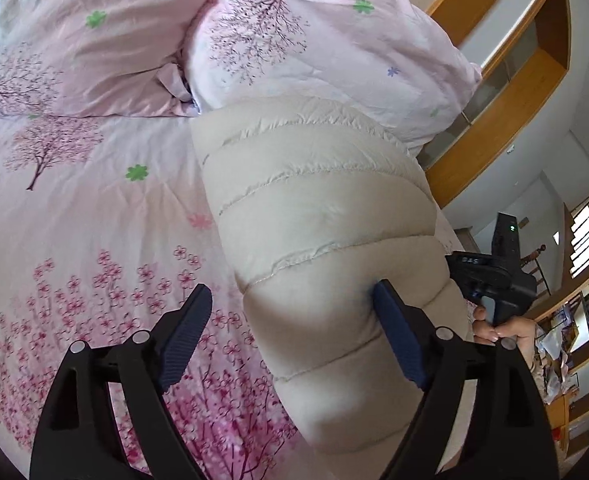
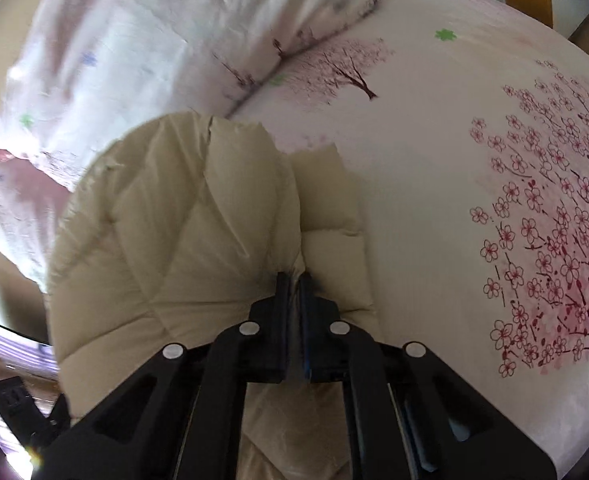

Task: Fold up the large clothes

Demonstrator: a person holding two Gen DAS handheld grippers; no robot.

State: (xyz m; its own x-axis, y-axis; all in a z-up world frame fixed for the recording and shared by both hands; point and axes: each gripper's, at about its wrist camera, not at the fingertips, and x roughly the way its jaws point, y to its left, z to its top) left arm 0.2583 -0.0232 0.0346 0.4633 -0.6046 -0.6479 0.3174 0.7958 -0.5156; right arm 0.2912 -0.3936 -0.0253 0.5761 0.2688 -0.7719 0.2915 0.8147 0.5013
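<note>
Right wrist: fingers [image 2: 282, 300] pinch puffer jacket [image 2: 182, 216].

Each wrist view looks steeply down along its own tool, close over the bed [image 1: 94, 208], both facing the pillows [image 1: 314, 40] at its head edge and sharing the beige padded coat [image 1: 314, 208].

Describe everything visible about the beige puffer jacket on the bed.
The puffer jacket is beige, shiny and quilted in puffy stitched bands. It lies bunched lengthwise on the pink blossom-print bedspread, its far end against a floral pillow. The right gripper is shut on a pinch of its fabric. The left gripper is open; one pad presses into the jacket's side, the other is clear.
</note>
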